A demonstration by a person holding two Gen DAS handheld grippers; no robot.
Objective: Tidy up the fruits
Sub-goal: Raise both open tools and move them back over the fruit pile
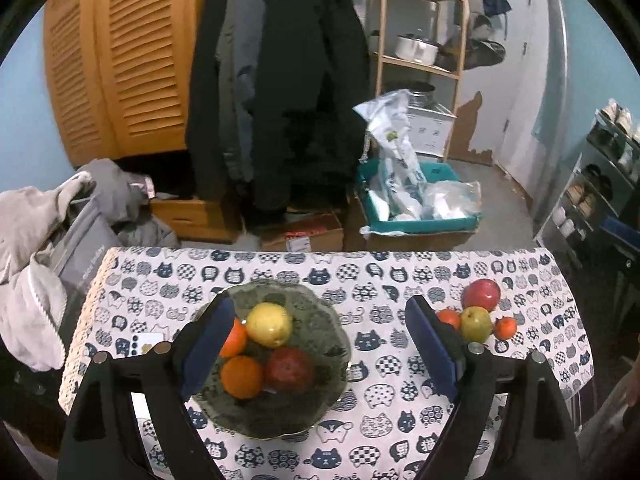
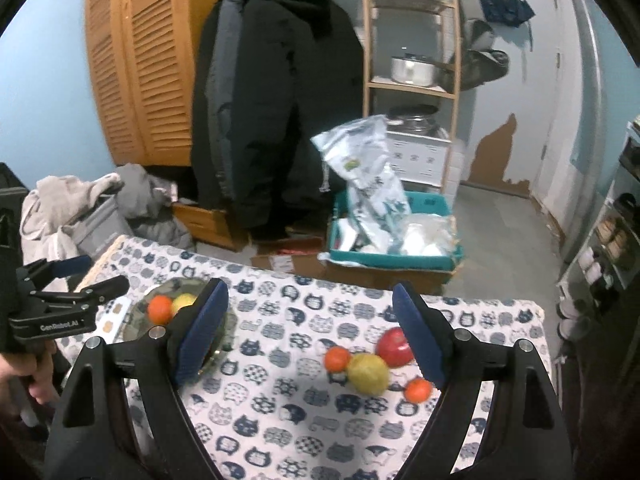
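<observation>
You are holding the left gripper [image 1: 320, 344] spread wide and empty above the glass plate [image 1: 320, 312], and nothing is sitting between its jaws. The right gripper [image 2: 308, 332] is spread too, pinching nothing, and it is hanging over the cat-print cloth [image 2: 280, 408] between the plate and the loose fruit.

On the plate four pieces are already lying together: a yellow apple [image 1: 269, 325], a red apple [image 1: 289, 369] and two oranges [image 1: 241, 377], all touching.

Four more are still waiting on the cloth, well apart from the plate: a red apple [image 2: 394, 347], a yellow-green apple [image 2: 368, 373] and two small oranges [image 2: 337, 359], bunched against each other near the right edge. So, by my reading, you are sitting roughly halfway, with that cluster left to move.
</observation>
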